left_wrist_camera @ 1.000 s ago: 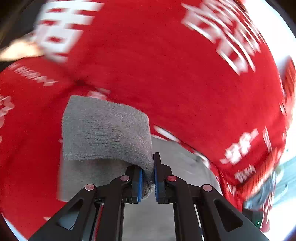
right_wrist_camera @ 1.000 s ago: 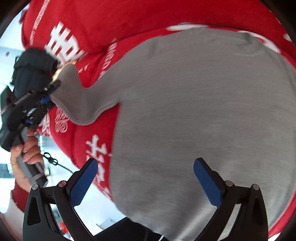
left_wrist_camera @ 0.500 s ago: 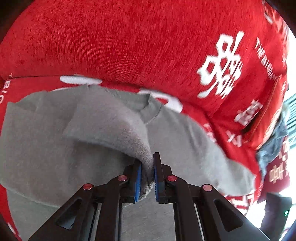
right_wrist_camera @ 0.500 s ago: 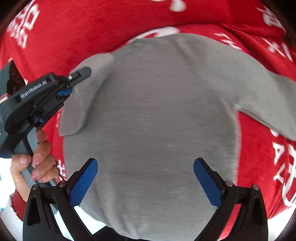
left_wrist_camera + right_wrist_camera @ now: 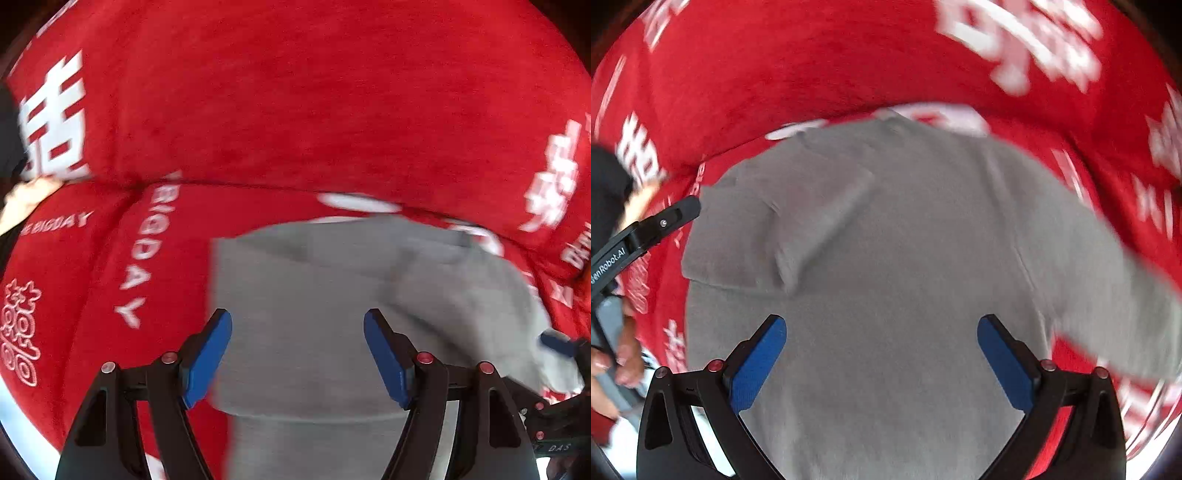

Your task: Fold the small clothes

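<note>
A small grey knit sweater (image 5: 905, 258) lies flat on a red cover with white print (image 5: 812, 74). Its left sleeve (image 5: 798, 229) is folded in across the chest; its right sleeve (image 5: 1108, 280) still stretches out to the right. My left gripper (image 5: 297, 350) hovers over the folded left side of the sweater (image 5: 295, 295); its jaws are opening and nothing is between them. My right gripper (image 5: 881, 354) stands open above the sweater's lower body, holding nothing. The left gripper's finger (image 5: 665, 221) shows at the left edge of the right wrist view.
The red cover (image 5: 295, 110) rises into a padded back behind the sweater. A hand (image 5: 624, 365) on the left gripper's handle shows at the lower left. The right gripper's blue fingertip (image 5: 557, 343) enters the left wrist view from the right. A pale floor strip lies along the bottom left.
The left gripper carried the left sleeve in over the chest, let it go and its jaws spread apart. The right gripper shifted over the sweater, staying open.
</note>
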The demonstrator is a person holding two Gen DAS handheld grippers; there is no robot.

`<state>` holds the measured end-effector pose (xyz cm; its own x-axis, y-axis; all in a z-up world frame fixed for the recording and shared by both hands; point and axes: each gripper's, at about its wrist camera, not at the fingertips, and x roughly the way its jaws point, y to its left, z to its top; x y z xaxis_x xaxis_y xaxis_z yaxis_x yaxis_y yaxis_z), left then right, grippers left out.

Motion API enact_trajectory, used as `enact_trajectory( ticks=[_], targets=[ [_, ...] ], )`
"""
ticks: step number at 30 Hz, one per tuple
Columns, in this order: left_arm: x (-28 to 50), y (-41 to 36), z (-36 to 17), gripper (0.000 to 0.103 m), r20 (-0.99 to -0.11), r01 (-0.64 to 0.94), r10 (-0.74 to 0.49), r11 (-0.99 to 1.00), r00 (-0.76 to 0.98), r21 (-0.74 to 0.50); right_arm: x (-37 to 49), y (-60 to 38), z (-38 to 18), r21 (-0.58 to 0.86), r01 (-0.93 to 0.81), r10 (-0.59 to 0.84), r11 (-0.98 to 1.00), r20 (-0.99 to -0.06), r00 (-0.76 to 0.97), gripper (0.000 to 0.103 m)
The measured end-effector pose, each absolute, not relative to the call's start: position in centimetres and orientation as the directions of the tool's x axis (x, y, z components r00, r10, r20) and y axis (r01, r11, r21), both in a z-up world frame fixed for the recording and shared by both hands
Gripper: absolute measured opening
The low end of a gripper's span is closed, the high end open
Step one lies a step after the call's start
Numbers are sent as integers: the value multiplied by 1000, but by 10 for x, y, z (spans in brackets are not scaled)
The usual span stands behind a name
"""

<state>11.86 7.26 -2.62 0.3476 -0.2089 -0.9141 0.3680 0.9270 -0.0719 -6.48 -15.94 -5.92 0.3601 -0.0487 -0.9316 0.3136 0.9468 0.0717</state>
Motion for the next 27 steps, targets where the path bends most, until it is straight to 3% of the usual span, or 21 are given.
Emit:
enact_trajectory(
  ticks=[5,7,8,9,10,13,16,17,19,20,23,27],
  targets=[
    [144,101,-64,75,-952,287,-135,956,274,-53,8,-104,-83,-258,93,-275,962,-907,321,103],
    [145,106,-70,75,-956,276,-138,959,257,-64,22,-96,-102,-357,24,-349,934,-894,282,95],
    [145,107,-71,75,-957,275,-147,959,251,-75,26,-98,-109,-374,5,-362,927,-894,265,69],
    [145,107,-72,75,-956,277,-158,957,245,-87,26,-104,-110,-349,12,-340,937,-905,255,35],
    [145,107,-72,75,-956,284,-166,954,243,-94,23,-118,-107,-282,68,-290,957,-923,253,29],
    [148,100,-72,75,-956,300,-175,949,235,-100,1,-171,-85,-20,296,-132,955,-922,364,29],
    [154,94,-74,75,-958,298,-184,948,220,-114,-48,-236,-84,317,524,8,790,-861,508,29],
    [156,94,-74,75,-958,292,-188,949,216,-121,-61,-251,-90,390,574,33,720,-845,533,31],
    [163,96,-74,75,-958,281,-199,950,208,-136,-94,-283,-115,559,658,119,504,-800,588,51],
    [166,97,-73,75,-956,279,-208,949,205,-147,-113,-293,-126,642,663,147,384,-752,643,69],
    [180,97,-77,75,-958,289,-225,942,177,-168,-140,-295,-131,756,612,198,230,-652,731,70],
    [195,94,-89,75,-964,301,-233,935,128,-186,-132,-254,-135,846,505,397,171,-528,751,70]
  ],
)
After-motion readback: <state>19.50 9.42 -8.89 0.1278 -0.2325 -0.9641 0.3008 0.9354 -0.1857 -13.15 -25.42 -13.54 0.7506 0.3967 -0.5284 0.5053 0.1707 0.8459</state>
